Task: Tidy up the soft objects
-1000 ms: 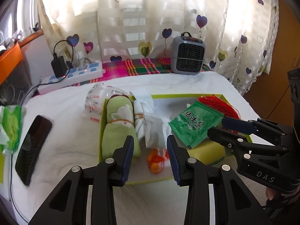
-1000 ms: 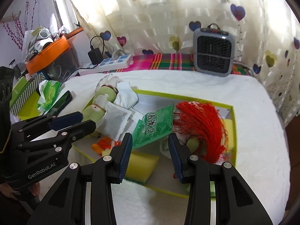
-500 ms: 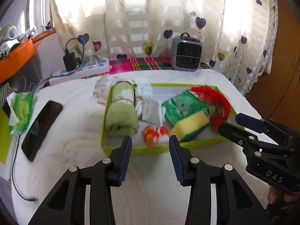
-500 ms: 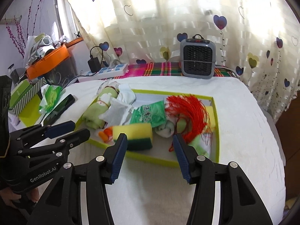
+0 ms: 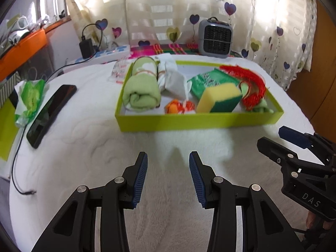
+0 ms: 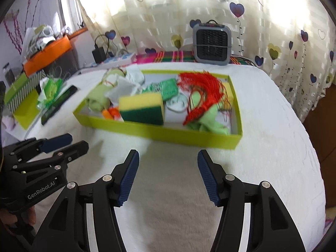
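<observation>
A shallow lime-green cardboard tray (image 5: 199, 121) sits on a white quilted bed (image 5: 105, 147), its long axis running left to right across both views. Inside, at the left end, a rolled pale-green towel (image 5: 142, 90) lies with its long axis pointing away toward the curtain, the rolled end facing the camera. Beside it rests a crumpled white cloth (image 5: 174, 82), then a small orange soft toy (image 5: 178, 108) near the front wall. A yellow sponge with a dark green scouring layer (image 5: 218, 100) lies tilted in the middle, in front of a green printed packet (image 5: 208, 79). A bundle of red thread tassels (image 5: 252, 86) curves across the right end.

The left tongs (image 5: 168, 176) hover over bare bedding in front of the tray, parted, nothing between them. The right tongs (image 6: 168, 174) have just been opening and are also empty, apart from the tray.

A black phone (image 5: 50, 113) lies left of the tray.
</observation>
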Available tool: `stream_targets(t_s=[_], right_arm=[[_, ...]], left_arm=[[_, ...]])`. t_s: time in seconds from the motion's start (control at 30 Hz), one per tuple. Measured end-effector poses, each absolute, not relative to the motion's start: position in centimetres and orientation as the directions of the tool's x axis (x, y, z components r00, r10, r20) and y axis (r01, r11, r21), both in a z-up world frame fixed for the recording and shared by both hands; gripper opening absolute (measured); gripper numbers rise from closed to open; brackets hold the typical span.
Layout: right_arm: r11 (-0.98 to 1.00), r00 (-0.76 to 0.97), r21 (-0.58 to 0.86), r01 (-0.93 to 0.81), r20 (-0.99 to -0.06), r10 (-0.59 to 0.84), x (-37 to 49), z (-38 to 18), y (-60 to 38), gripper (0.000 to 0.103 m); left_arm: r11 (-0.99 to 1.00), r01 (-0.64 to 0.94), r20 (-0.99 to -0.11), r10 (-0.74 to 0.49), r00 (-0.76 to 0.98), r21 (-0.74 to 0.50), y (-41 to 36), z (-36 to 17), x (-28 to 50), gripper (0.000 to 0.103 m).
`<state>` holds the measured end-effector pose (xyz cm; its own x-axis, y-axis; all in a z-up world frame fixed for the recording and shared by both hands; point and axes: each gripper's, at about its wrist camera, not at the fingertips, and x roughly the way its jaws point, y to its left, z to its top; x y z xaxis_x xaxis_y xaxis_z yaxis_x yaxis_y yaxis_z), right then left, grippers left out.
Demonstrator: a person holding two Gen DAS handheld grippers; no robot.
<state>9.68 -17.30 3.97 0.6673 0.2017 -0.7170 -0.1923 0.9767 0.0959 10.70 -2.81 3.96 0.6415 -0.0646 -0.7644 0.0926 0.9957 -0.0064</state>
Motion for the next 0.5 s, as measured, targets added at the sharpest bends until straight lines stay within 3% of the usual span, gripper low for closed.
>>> stream_targets(t_s=[0.5], right_arm=[[0.992,0.630,0.027,-0.123,-0.770,0.100,9.3,1.4,-17.9,0.059]], left_arm=[[0.999,0.039,-0.775,-0.015,0.632,0.013,-2.8,1.6,10.3,0.040]])
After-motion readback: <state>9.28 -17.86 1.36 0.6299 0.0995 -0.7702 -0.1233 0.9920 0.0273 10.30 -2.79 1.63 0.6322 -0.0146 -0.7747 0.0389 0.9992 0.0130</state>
